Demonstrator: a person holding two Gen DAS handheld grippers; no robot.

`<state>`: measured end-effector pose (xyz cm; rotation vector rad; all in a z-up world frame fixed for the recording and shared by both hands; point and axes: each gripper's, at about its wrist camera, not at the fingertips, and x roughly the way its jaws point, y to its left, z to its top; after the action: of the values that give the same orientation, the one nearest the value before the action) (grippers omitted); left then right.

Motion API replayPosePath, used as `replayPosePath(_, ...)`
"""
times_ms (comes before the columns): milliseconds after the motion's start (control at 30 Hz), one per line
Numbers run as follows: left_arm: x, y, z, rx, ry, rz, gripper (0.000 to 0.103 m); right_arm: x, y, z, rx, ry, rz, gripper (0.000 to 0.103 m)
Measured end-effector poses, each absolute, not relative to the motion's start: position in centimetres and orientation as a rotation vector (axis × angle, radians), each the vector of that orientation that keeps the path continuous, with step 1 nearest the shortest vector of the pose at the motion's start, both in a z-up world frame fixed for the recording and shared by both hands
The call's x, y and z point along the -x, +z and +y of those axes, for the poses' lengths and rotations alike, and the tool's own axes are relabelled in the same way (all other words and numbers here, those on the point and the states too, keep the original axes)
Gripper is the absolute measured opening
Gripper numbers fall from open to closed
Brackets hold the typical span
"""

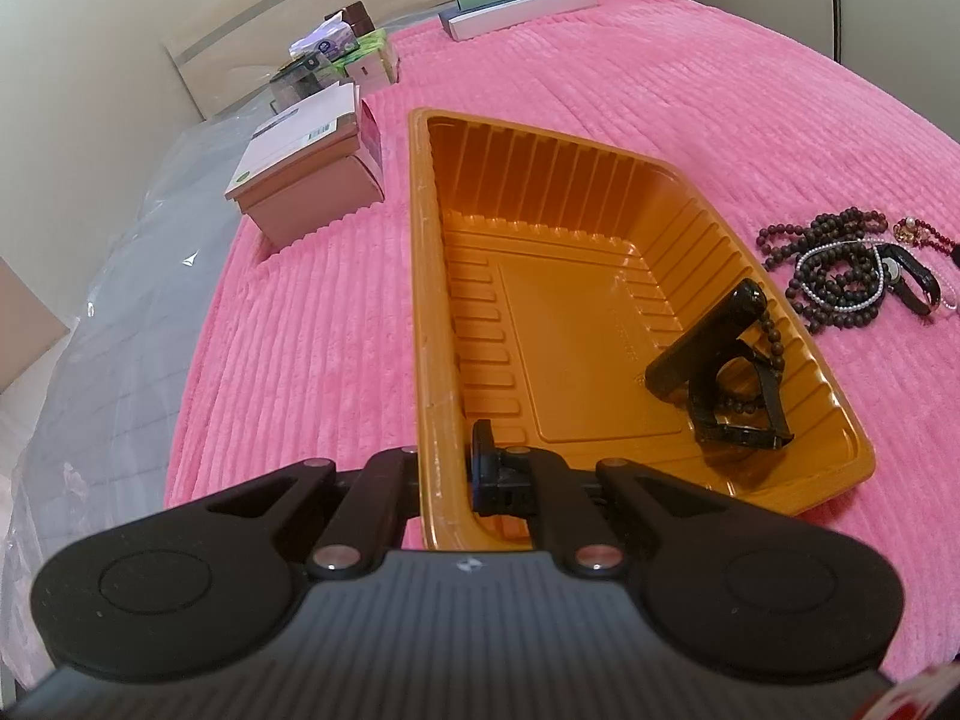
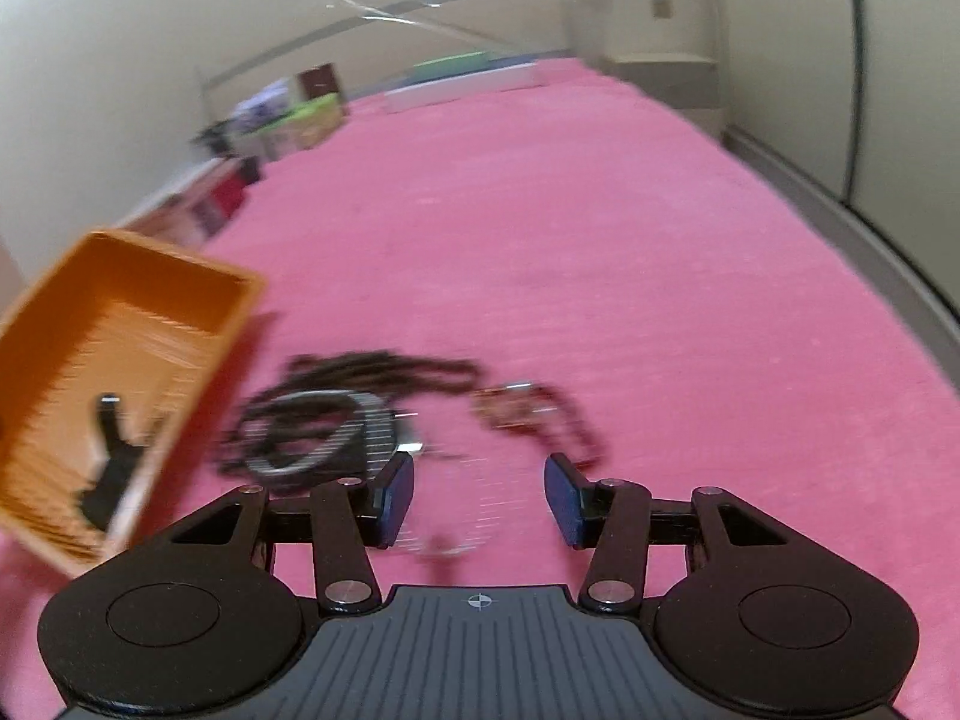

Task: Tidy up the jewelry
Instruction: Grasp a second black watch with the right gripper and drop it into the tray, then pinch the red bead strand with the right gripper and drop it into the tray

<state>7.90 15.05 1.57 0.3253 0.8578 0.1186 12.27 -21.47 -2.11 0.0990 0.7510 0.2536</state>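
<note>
An orange plastic tray lies on a pink ribbed blanket. My left gripper is shut on the tray's near left wall, one finger inside and one outside. A black strap piece and a dark bead bracelet rest in the tray's right end. To the right of the tray sits a jewelry pile of dark beads, a white pearl strand and a black band. The right wrist view is blurred: my right gripper stands open just short of that pile, with a red bead piece ahead. A faint pale bead ring lies below the gap, untouched.
Pink and white boxes stand left of the tray, with several small packages behind them. Flat boxes lie at the blanket's far end. Clear plastic sheeting covers the left edge. A wall and wardrobe edge run along the right.
</note>
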Motion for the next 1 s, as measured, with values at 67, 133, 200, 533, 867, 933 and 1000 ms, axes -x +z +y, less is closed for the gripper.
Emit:
replayPosePath(67, -7.9, 1.6, 15.0, -0.329, 0.121, 0.859, 0.003, -12.9, -2.5, -22.4, -0.072, 0.235, 0.747, 0.049)
replayPosePath(133, -7.9, 1.7, 14.9, -0.332, 0.123, 0.86, 0.003, -13.8, -3.0, -23.1, -0.063, 0.223, 0.755, 0.049)
replayPosePath(200, -8.0, 1.7, 14.8, -0.335, 0.124, 0.862, 0.003, -14.5, -3.3, -23.5, -0.067, 0.226, 0.76, 0.048)
replayPosePath(533, -8.2, 1.7, 14.6, -0.345, 0.128, 0.867, 0.003, -15.6, -4.8, -22.0, 0.112, 0.247, 0.785, 0.008)
replayPosePath(867, -8.2, 1.7, 14.6, -0.34, 0.125, 0.863, 0.003, -14.8, -1.1, -22.1, 0.055, 0.269, 0.722, 0.005)
replayPosePath(933, -8.2, 1.7, 14.7, -0.338, 0.125, 0.862, 0.003, -14.7, 0.1, -21.9, 0.053, 0.277, 0.692, 0.005)
replayPosePath(1000, -8.2, 1.7, 14.7, -0.336, 0.124, 0.861, 0.003, -14.7, 1.1, -21.6, 0.057, 0.288, 0.673, 0.005)
